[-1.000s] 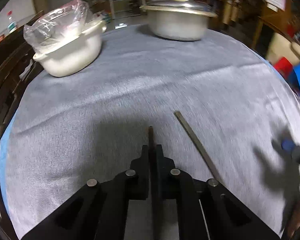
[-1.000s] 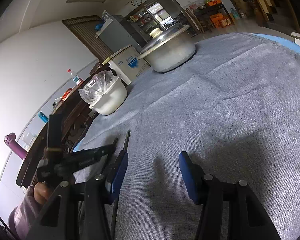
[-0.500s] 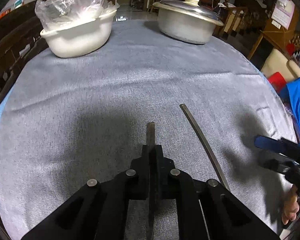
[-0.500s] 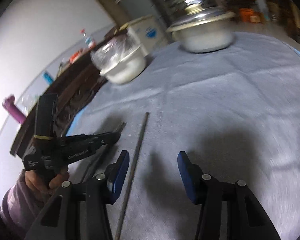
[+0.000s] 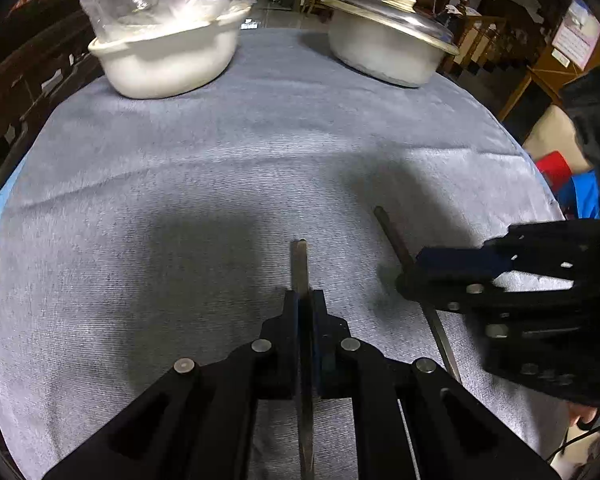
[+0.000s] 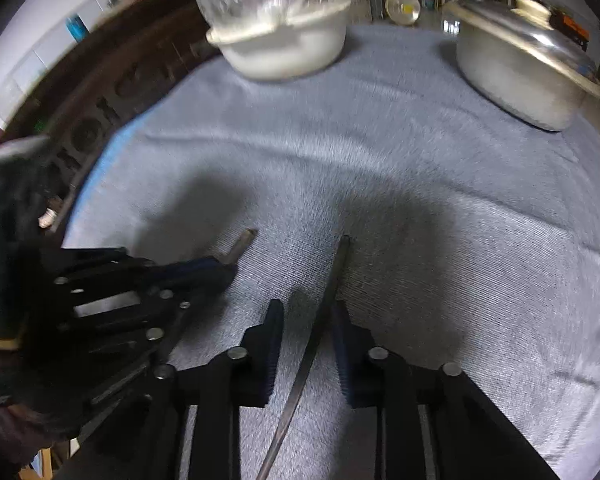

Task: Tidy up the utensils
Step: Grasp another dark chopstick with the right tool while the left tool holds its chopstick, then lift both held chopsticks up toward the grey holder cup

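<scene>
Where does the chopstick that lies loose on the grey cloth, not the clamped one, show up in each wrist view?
Left wrist: loose chopstick lies right of centre, running under the right claw.
Right wrist: the same chopstick sits at bottom centre, between the open fingers.
Shared landmark: the lidded metal pot, upper right in both.

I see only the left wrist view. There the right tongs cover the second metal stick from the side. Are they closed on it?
Observer: No. In the right wrist view the right tongs are open, and the second metal stick lies between the pads, unclamped.
Operator: Is it centred in the gap?
Observer: No. It lies close to the right pad, with a wider gap to the left pad. I cannot tell whether it touches.
</scene>
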Demonstrator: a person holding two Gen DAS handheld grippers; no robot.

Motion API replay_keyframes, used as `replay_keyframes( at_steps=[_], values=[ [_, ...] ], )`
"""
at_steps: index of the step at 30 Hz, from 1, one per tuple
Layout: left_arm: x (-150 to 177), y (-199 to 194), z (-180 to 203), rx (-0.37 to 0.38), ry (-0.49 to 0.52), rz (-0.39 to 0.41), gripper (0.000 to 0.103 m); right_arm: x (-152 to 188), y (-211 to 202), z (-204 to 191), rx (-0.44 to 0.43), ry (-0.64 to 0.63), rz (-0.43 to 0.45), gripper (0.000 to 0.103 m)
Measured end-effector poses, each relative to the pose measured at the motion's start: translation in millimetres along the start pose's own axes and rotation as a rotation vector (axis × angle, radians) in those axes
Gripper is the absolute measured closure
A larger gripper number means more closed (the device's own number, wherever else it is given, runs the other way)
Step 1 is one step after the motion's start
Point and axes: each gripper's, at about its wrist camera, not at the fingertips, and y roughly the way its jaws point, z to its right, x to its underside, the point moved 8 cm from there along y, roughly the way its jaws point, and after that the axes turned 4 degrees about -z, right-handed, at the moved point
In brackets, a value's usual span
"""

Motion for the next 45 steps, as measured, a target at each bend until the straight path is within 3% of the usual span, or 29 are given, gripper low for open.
replay_keyframes(
  at_steps=[3, 7, 20, 25, 30, 32, 36, 41, 45],
  values=[
    [0, 0, -2, 0.009, -0.013, -0.004, 0.097, -1, 6, 0, 0.063, -0.003, -0.018, 0.093],
    [1, -1, -3, 0.021, -0.039, -0.003, 0.097, 5, 6, -1, 0.097, -0.027, -0.017, 0.095],
    [16, -8, -1, 0.017, -0.088, -0.069, 0.097, 62, -15, 54, 0.092, 0.070, -0.078, 0.096],
    [9, -5, 8, 0.017, -0.086, -0.110, 0.077, 63, -11, 62, 0.099, 0.108, -0.135, 0.094],
    [5, -3, 12, -0.021, -0.043, -0.089, 0.080, 56, -7, 60, 0.119, 0.098, -0.116, 0.094],
    [7, -4, 11, -0.051, -0.016, -0.071, 0.097, 56, -7, 58, 0.115, 0.099, -0.107, 0.094],
    [13, -9, 2, -0.013, -0.059, -0.054, 0.098, 70, -14, 60, 0.113, 0.109, -0.084, 0.096],
    [24, -28, -8, -0.051, -0.098, -0.020, 0.098, 89, -33, 68, 0.102, 0.164, -0.019, 0.096],
    [31, -64, -11, -0.070, -0.124, 0.057, 0.098, 104, -56, 72, 0.090, 0.193, 0.048, 0.096]
  ],
)
